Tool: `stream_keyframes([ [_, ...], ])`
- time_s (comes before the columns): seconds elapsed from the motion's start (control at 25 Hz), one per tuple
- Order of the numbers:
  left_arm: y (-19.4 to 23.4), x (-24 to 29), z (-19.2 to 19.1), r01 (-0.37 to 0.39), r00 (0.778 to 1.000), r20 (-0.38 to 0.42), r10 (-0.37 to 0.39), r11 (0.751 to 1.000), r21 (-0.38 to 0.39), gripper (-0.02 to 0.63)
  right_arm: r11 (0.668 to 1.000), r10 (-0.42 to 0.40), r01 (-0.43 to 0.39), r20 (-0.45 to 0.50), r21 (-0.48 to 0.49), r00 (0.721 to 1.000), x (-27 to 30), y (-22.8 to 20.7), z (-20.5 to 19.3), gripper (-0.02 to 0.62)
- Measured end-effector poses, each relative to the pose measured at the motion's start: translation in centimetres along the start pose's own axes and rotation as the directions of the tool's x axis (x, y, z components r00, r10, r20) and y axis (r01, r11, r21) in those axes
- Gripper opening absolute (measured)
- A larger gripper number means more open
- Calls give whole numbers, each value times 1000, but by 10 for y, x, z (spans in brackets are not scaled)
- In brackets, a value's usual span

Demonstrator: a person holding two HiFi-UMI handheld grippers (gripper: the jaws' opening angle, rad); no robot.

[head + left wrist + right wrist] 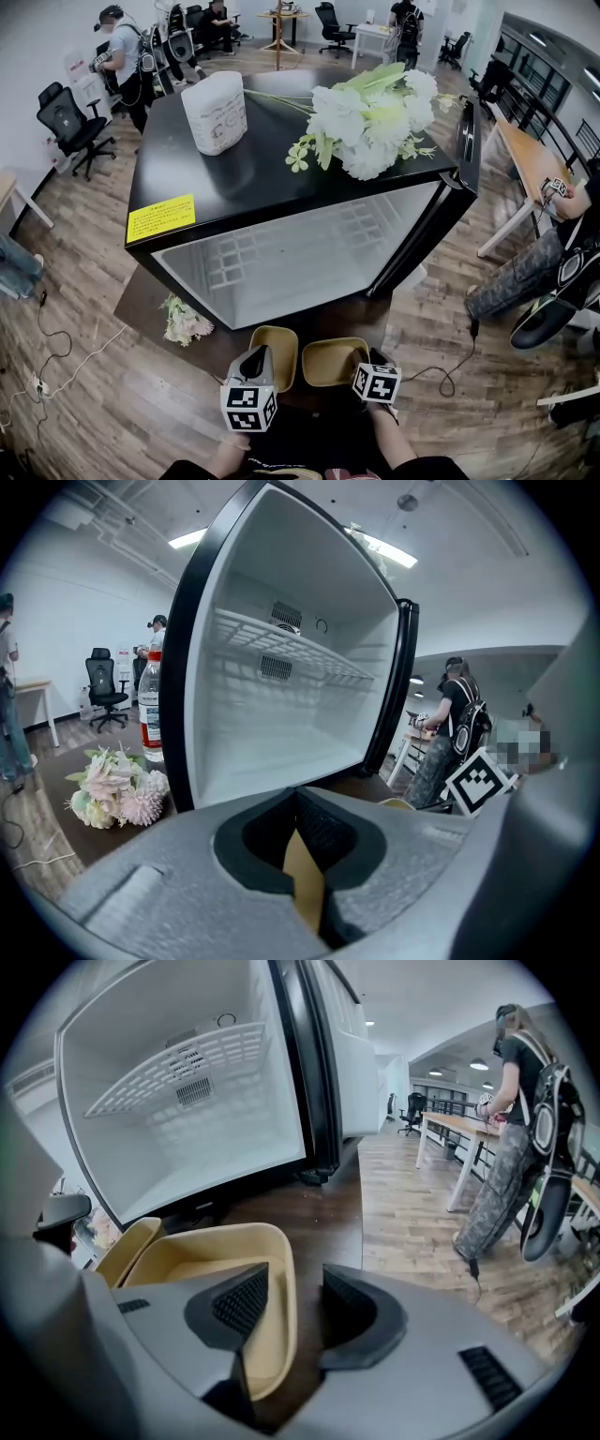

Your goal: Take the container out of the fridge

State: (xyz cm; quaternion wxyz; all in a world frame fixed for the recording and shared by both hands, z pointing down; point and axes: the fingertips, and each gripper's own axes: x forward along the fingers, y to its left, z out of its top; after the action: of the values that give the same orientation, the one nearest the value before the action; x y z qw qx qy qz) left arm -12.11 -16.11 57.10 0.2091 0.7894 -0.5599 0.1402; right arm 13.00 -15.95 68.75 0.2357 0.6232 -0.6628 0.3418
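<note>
The right gripper has its jaws apart, straddling the right wall of a tan container. The container sits on a dark wood surface before the open fridge, which is white inside with one wire shelf.

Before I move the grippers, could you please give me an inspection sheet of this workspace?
Surface: dark table, low, on a wood floor.
Job's things: fridge is open and empty except for a wire shelf; left container and right container stand on the table in front of it.
Clutter: paper roll and white flowers on the fridge top; pink flowers and bottle beside the fridge.
Grippers: left gripper fingers shut on the left container's wall; right gripper fingers apart, astride the right container's rim.
Cables: white cable and black cable on the floor.
Surroundings: office chair, desk, people standing.
</note>
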Motion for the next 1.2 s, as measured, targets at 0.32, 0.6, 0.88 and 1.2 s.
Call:
stream_keyframes([
  [0.32, -3, -3, 2, 6, 1000, 20, -6, 1000, -8, 9, 993, 78, -88, 124, 77, 989, -26, 6, 24, 280],
  [0.6, -11, -5, 10, 45, 997, 61, -45, 999, -4, 9, 984, 135, -161, 266, 78, 954, -60, 16, 57, 304],
  [0.88, -21, -5, 15, 82, 993, 86, -81, 997, -2, 9, 986, 149, -165, 355, 16, 923, -85, 25, 82, 305],
  [1.2, -26, -6, 20, 108, 988, 114, -106, 994, -9, 9, 983, 182, -164, 389, -79, 903, -96, 40, 92, 256],
])
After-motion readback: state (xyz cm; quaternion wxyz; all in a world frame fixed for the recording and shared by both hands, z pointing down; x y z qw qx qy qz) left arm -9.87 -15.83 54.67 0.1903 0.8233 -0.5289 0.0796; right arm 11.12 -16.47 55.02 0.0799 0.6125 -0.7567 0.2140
